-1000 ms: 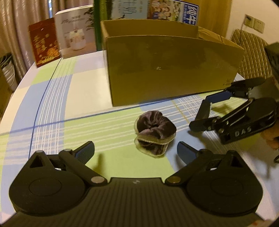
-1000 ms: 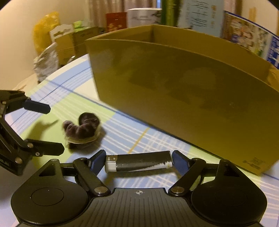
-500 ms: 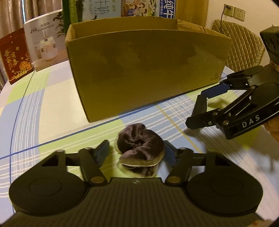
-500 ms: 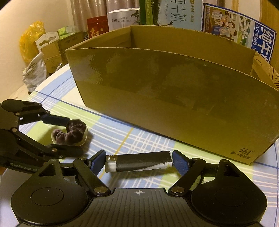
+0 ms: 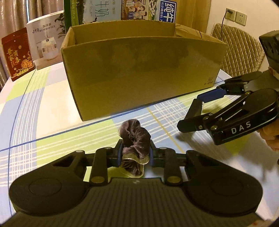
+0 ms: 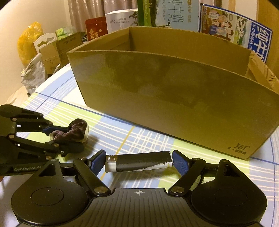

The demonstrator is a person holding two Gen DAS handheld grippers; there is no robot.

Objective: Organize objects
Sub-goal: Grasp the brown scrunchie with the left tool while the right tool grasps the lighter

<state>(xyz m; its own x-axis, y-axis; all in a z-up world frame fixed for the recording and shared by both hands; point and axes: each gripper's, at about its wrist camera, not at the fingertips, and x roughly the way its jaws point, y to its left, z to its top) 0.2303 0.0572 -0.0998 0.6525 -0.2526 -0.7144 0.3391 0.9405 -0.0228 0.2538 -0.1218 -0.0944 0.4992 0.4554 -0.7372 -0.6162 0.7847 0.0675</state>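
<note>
Near the open brown cardboard box point(image 5: 143, 69), on the checked tablecloth point(image 5: 43, 122): left gripper point(image 5: 135, 154) clamped on purple velvet scrunchie point(image 5: 135, 139), right gripper point(image 6: 138, 159) pinching black tube point(image 6: 139, 161) endwise; next, probably lifting both over the near wall.

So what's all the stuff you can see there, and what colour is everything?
cardboard box: one, brown, open top, middle of the table
scrunchie: one, dark purple velvet, in front of the box
tube: one, black with white ends, in front of the box
tablecloth: one, green, blue and cream check, covering the table
printed cartons: several, red, white, green, blue, behind the box
chair: one, tan quilted, far right
left gripper: one, black, shut on the scrunchie
right gripper: one, black, pads at the tube's ends
</note>
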